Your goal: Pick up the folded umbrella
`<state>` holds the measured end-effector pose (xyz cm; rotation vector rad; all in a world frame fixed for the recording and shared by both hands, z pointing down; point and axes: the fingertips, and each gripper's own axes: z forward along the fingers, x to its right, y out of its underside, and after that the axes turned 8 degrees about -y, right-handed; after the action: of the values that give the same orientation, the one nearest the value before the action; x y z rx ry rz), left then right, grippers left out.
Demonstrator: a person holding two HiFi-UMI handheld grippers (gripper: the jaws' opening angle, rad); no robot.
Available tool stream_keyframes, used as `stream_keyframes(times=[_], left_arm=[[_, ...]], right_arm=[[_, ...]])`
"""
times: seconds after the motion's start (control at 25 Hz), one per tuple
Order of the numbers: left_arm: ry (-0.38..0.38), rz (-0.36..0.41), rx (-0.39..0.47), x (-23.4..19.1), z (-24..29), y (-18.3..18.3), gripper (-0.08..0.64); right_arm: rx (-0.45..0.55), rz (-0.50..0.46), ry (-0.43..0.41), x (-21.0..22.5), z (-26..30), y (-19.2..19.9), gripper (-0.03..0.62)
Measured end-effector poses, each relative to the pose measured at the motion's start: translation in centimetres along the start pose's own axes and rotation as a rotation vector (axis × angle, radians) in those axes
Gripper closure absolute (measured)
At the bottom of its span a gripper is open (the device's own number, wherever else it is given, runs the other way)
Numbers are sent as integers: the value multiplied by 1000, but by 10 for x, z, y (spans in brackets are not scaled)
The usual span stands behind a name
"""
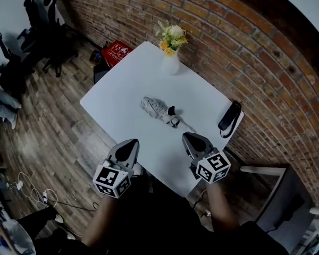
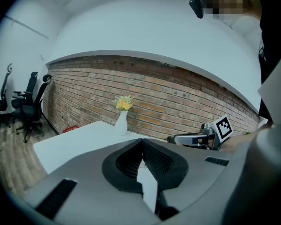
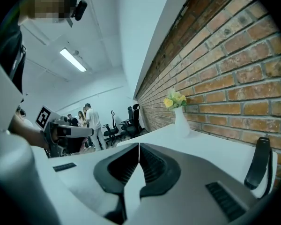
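Head view: where does the folded umbrella (image 1: 160, 112) lie?
– Mid-table (image 1: 122, 97), slantwise, with bare white surface on every side.
– And the claws?
– The left gripper (image 1: 133, 143) and right gripper (image 1: 186, 137) hover over the table's near edge. Each claw is pressed together and pinches nothing. The umbrella lies ahead, apart from both.
– What crowds the edges?
– A flower vase (image 1: 170, 64) stands at the far edge by the brick wall (image 1: 244, 41), and a black strapped object (image 1: 229, 116) lies at the right corner.

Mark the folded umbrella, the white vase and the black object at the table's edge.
folded umbrella (image 1: 157, 109): head view, middle of its bundled canopy.
white vase (image 1: 170, 64): head view, middle of its body.
black object (image 1: 229, 115): head view, middle of its length.
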<state>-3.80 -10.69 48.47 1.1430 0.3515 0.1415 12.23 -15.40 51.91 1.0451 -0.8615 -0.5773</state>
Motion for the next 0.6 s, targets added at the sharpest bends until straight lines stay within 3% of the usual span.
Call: stream_keyframes(times=[0.24,0.6], left_arm=[[-10,4,-23,-18,13,7,546],[48,9,-63,-39,53,12,546]], right_arm=[[-51,-34,7,8,33,7,571],[-247,-155,70,40,92,28,569]])
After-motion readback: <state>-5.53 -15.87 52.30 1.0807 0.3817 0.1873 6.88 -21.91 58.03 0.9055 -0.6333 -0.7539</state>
